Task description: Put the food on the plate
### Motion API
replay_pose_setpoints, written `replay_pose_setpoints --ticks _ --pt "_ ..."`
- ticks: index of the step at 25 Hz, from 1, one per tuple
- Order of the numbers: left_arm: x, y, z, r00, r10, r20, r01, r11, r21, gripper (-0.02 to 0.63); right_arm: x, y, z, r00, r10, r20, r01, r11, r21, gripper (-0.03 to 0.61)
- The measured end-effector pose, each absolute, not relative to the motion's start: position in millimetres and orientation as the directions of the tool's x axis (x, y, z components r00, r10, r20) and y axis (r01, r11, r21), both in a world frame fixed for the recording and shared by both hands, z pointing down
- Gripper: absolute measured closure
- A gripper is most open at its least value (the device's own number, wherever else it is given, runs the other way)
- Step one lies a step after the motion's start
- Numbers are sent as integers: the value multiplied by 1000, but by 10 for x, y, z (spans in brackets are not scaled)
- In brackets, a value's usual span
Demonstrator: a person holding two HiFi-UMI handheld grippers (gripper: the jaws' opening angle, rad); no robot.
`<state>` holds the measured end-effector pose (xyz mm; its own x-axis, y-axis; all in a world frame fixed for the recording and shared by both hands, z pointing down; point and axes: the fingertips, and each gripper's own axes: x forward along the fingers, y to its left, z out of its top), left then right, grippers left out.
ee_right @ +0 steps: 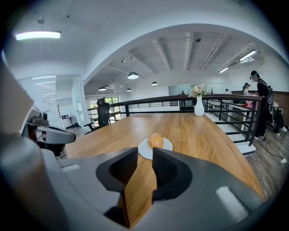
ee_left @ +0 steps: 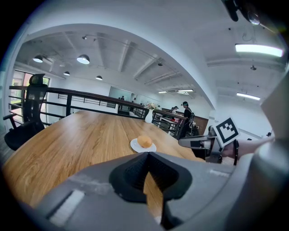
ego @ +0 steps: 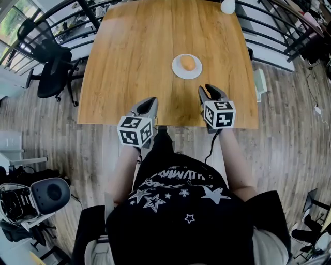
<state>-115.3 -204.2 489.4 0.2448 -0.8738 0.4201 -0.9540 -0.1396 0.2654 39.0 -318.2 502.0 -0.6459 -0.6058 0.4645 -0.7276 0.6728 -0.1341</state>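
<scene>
A round orange piece of food (ego: 188,63) lies on a small white plate (ego: 177,71) in the right middle of the wooden table (ego: 134,57). Both grippers hover over the table's near edge, short of the plate and apart from it. My left gripper (ego: 151,101) is to the plate's lower left, and its jaws meet at the tips (ee_left: 148,155) with nothing between them. My right gripper (ego: 209,89) is just below the plate. Its jaws stand a narrow gap apart (ee_right: 145,153), and only bare table shows between them. Ahead of the jaws I see the food (ee_right: 156,140) on the plate (ee_right: 167,145).
A white vase (ego: 227,6) with flowers stands at the table's far edge. Black office chairs (ego: 51,67) sit off the table's left side, and a black railing (ego: 269,28) runs behind and to the right. A person (ee_right: 260,103) stands far off beyond the railing.
</scene>
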Motion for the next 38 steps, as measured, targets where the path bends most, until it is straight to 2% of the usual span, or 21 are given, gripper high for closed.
replay_pose_setpoints --ticks 11,28,38 --pt "-835 -1455 4901 225 -873 433 -959 -119 259 612 738 -2680 5030 -641 -616 459 -737 660 -144 575" --pt "-880 -1043 4949 198 -871 450 -962 -84 261 612 616 -2318 5126 -702 -548 456 -690 681 -245 577" --pt "-1061 -570 4910 216 -868 447 -957 -98 274 612 455 -1882 5069 -669 -563 484 -713 670 -207 577"
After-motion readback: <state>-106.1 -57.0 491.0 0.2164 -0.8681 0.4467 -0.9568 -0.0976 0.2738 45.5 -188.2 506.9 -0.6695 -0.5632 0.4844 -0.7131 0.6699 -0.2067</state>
